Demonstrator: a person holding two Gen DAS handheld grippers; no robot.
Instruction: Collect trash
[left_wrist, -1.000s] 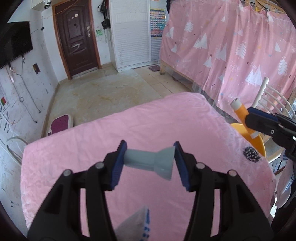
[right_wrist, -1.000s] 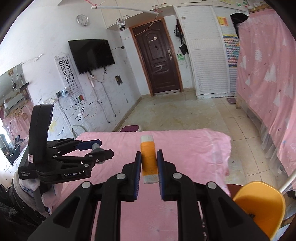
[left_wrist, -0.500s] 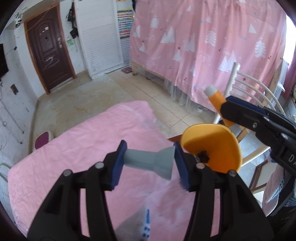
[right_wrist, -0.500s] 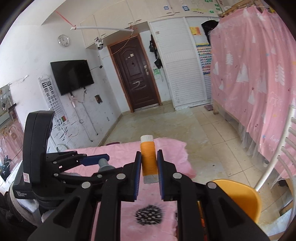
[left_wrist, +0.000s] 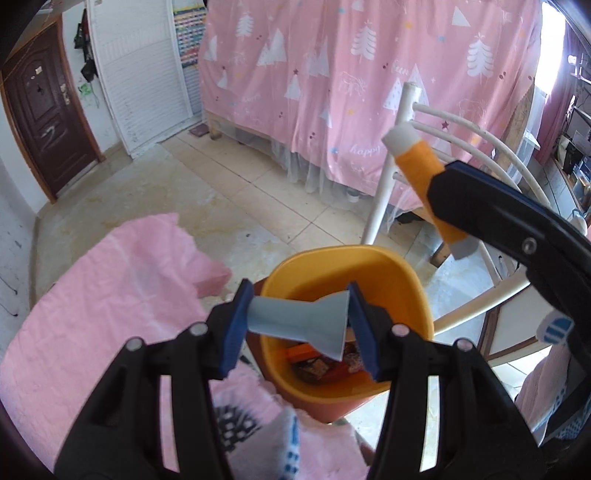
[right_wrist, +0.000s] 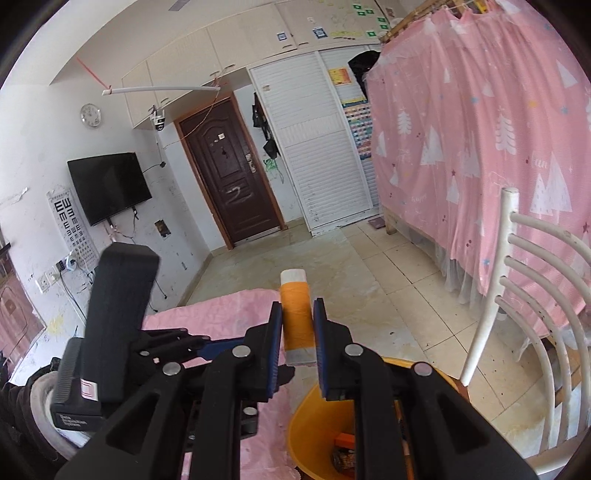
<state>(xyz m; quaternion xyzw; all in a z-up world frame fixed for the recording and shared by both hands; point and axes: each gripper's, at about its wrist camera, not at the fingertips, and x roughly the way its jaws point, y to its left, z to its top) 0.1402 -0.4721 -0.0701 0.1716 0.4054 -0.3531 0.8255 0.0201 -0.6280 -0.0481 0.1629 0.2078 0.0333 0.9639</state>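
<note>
A: status on L?
B: Left gripper (left_wrist: 299, 325) is clenched on a pale grey-blue plastic funnel-shaped spool (left_wrist: 301, 321). Spool lies crosswise btwn the blue pads: narrow end on the left pad, flared end on the right. It hangs right over the mouth of the orange plastic trash bin (left_wrist: 406, 280), not inside it.

A: R?
B: Right gripper (right_wrist: 297, 332) is clamped tight on an orange thread spool w/ white end caps (right_wrist: 295, 317). Spool sits upright btwn the fingers, white top sticking out past the tips. In the left wrist view it shows at upper right, tilted, above and to the right of the bin. In the right wrist view the bin rim is just below the fingers, near side.

A: bin contents?
B: Some wrappers and small bits at the bottom, orange and brown. Can't ID them, too small.

A: bin location?
B: Just off the right edge of the pink crumpled-cloth-covered worktop (left_wrist: 110, 302), on sth reddish-brown; can't tell what.

A: surroundings?
B: White metal chair w/ curved slat back (right_wrist: 517, 280) right of the bin. Pink curtain w/ white tree print (left_wrist: 369, 74) at far right. Dark brown door (right_wrist: 229, 177) on the far wall. Beige tiled floor (left_wrist: 229, 192) btwn.
</note>
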